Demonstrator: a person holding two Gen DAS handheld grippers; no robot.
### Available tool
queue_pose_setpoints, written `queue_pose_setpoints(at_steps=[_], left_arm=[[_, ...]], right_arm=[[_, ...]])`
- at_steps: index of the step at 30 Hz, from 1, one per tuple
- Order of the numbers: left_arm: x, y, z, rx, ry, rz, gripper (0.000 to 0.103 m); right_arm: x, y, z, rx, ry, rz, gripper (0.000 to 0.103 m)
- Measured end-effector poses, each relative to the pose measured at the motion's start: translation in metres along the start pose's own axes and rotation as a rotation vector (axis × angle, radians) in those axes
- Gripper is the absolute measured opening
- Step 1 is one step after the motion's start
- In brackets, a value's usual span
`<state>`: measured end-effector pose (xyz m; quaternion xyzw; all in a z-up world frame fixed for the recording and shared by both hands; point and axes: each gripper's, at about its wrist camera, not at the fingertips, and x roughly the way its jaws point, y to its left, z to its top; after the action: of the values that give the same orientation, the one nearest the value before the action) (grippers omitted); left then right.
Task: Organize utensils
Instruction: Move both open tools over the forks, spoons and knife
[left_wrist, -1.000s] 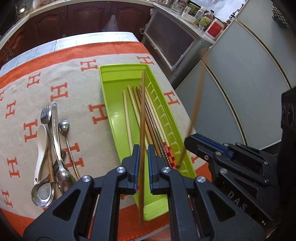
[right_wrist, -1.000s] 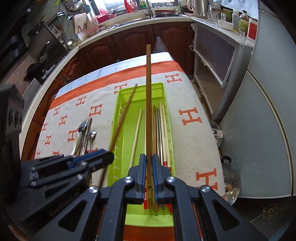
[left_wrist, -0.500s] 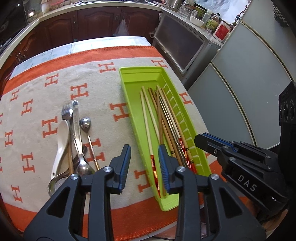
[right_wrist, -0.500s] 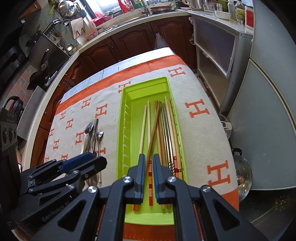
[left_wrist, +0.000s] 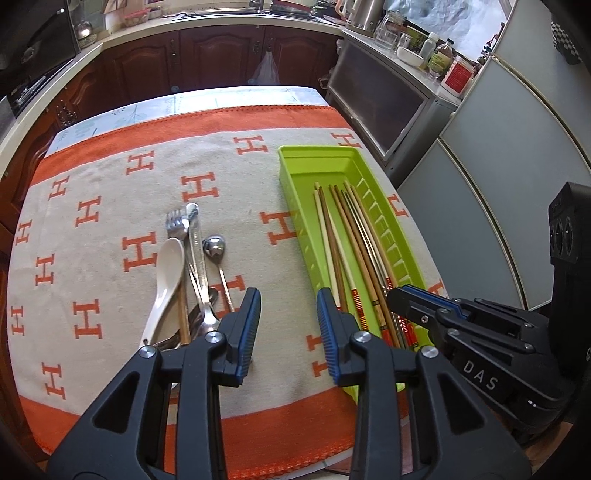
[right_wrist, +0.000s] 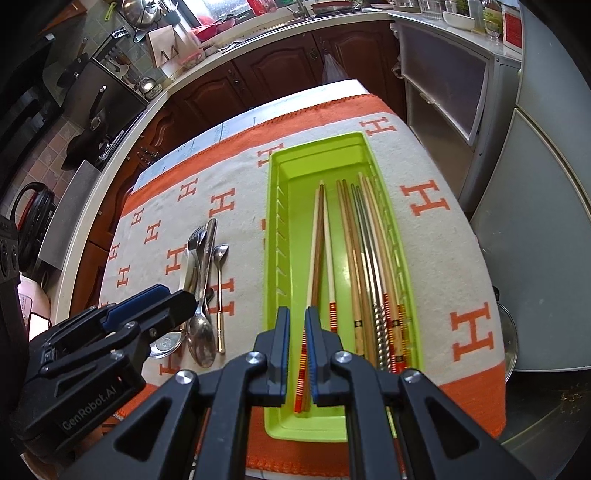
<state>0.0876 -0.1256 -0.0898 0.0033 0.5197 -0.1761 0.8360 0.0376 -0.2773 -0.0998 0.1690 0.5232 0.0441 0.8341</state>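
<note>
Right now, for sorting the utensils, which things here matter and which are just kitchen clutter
Part of the job:
green tray
chopsticks lying in the tray
fork, white spoon and metal spoons piled on the cloth

Just lying about:
bottles and jars on the far counter
kettle
pans on the wall

right claw (right_wrist: 295, 321) over green tray (right_wrist: 275, 236), chopsticks (right_wrist: 354, 251)

Bare blanket (left_wrist: 229, 184) is seen along the far edge and between the cutlery pile (left_wrist: 192, 273) and the green tray (left_wrist: 295, 206). The tray's far end (right_wrist: 317, 166) lies open; its near half is filled by chopsticks (right_wrist: 354, 258). The right edge is hemmed by cabinets (left_wrist: 380, 107).
</note>
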Motion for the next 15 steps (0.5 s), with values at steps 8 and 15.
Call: queue_pose_setpoints(at_steps=[8, 15], left_arm=[[-0.007, 0.025, -0.003, -0.035, -0.018, 0.020, 0.028], [-0.008, 0.056, -0.006, -0.083, -0.014, 0.016, 0.028]], right_arm=[[0.010, 0.023, -0.002, -0.031, 0.022, 0.005, 0.008], [0.022, 0.044, -0.001, -0.058, 0.049, 0.005, 0.008]])
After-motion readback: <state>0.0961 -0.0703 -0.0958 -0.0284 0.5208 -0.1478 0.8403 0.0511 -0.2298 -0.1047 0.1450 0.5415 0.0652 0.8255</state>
